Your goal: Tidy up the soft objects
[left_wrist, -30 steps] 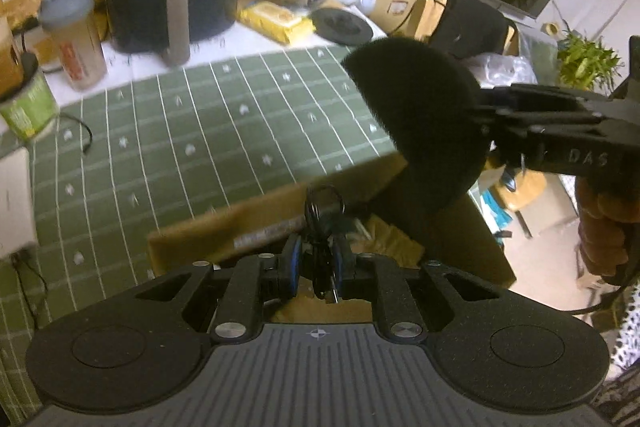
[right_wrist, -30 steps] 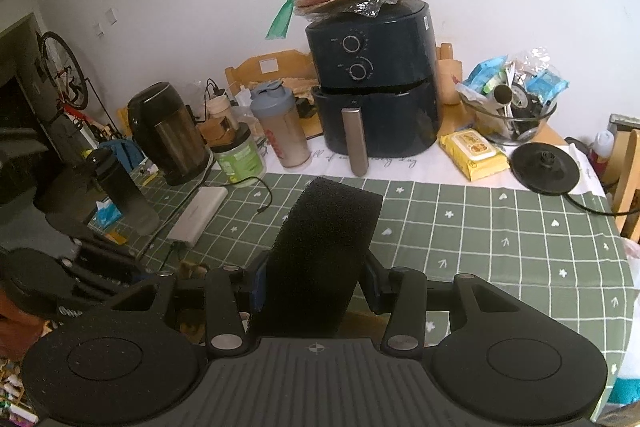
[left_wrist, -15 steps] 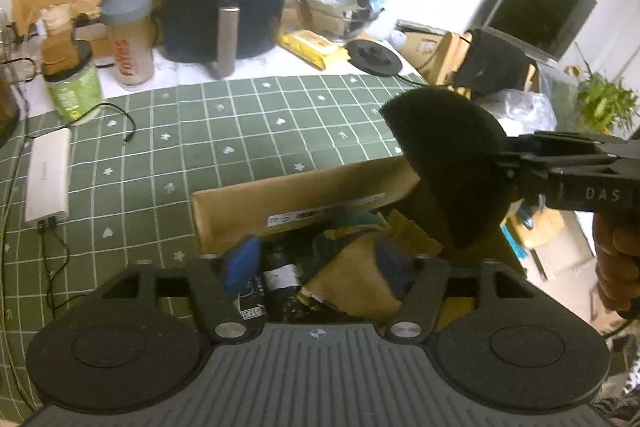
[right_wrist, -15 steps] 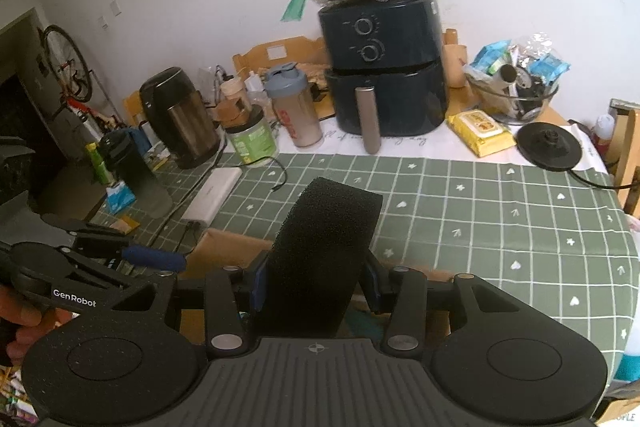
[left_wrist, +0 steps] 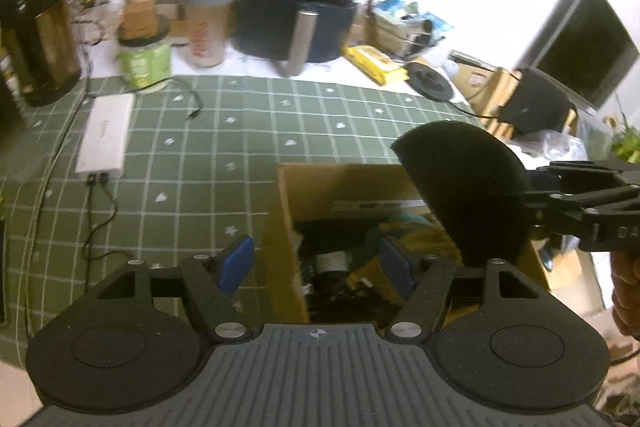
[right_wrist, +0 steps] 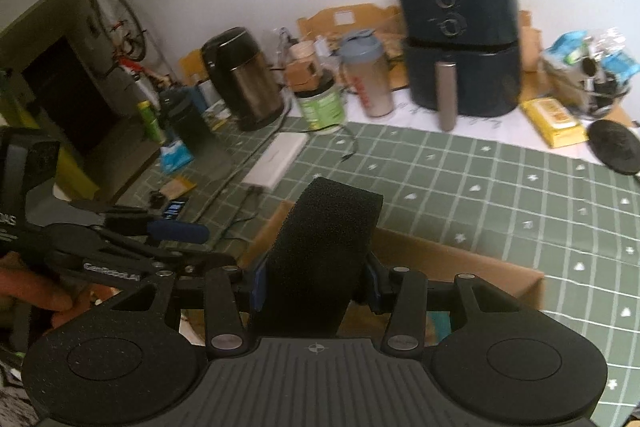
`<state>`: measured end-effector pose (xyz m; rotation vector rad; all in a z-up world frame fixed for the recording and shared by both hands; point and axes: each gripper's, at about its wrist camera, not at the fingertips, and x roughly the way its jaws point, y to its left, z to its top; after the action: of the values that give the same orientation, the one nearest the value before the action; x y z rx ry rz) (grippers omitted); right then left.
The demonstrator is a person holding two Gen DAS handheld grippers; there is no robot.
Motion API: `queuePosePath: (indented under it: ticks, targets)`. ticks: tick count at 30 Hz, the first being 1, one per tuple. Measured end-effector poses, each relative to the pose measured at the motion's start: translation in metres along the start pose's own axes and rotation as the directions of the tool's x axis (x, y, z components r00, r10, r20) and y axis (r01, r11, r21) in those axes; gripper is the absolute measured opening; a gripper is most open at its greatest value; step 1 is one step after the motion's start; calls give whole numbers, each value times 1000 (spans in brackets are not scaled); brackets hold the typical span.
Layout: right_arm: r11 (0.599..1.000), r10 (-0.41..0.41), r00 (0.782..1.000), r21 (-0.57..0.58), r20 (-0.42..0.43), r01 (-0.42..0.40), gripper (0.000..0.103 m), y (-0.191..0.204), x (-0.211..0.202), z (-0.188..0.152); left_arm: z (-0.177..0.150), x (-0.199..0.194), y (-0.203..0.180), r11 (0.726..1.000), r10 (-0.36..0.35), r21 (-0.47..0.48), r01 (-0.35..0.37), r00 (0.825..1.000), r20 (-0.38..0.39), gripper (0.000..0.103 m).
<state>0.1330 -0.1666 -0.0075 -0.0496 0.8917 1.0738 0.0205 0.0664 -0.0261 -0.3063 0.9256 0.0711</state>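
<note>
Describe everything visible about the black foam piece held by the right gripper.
The black foam piece is a thick slab of coarse, porous sponge, matte black, with a rounded outline seen side-on like a half disc. It stands on edge, tilted slightly, clamped between the blue pads of the right gripper. It hangs above the open cardboard box on the green checked tablecloth, touching nothing else visible.

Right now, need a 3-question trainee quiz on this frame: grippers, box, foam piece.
1. True or false: the left gripper is clamped on the black foam piece.
2. Which gripper holds the foam piece? A) left B) right C) neither
3. Fill in: the open cardboard box sits on a green ____ tablecloth.

Key:
1. False. Its jaws have just been opening and nothing is pinched between them.
2. B. The right gripper pinches it between its blue pads.
3. Checked.
</note>
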Motion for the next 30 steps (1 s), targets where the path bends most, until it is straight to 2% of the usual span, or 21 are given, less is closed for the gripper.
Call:
queuePosePath:
  ticks: [4,6,7,8,12,15,17,20,21,24,26,30]
  targets:
    - [999,52,995,13,-85,-51,54,5,14,4,-7,-3,6,999,29,-38,-29,1000,-6,69]
    - [999,49,990,0,-131,-50,72,8,22,3,-9,-5,6,998,42,-50,-42,999,-5,69]
    - [999,37,990,-15,-133,-39,87,10,24,1,-10,-5,5,997,47,-54,-47,999,-6,69]
    - [999,26,991,-30,-130,-30,95,12,24,0,-11,-6,4,997,50,-57,-51,999,-8,69]
    - [999,3,993,-50,-118,-9,101,12,15,-9,-13,-10,-3,996,54,-65,-55,999,-4,69]
    - [998,-46,994,-57,-101,40,103,11,7,-18,-14,-12,-10,997,58,-58,-58,998,6,69]
    - [995,-79,993,-59,-90,74,103,9,0,-23,-13,-14,-17,996,72,-49,-71,997,18,75]
    - [988,-148,987,-58,-62,144,103,7,-14,-35,-13,-19,-28,995,97,-30,-96,994,51,98]
    - [984,-172,984,-57,-53,169,103,6,-19,-38,-12,-19,-32,995,104,-14,-104,993,53,103]
    - [970,-238,971,-58,-33,236,103,6,-28,-48,-12,-18,-46,986,159,44,-161,986,50,103]
    - [953,-297,955,-68,-22,295,103,7,-35,-55,-14,-17,-54,977,200,69,-203,978,53,103]
    - [926,-372,928,-81,-17,369,103,8,-42,-67,-17,-17,-61,971,222,79,-225,974,37,103]
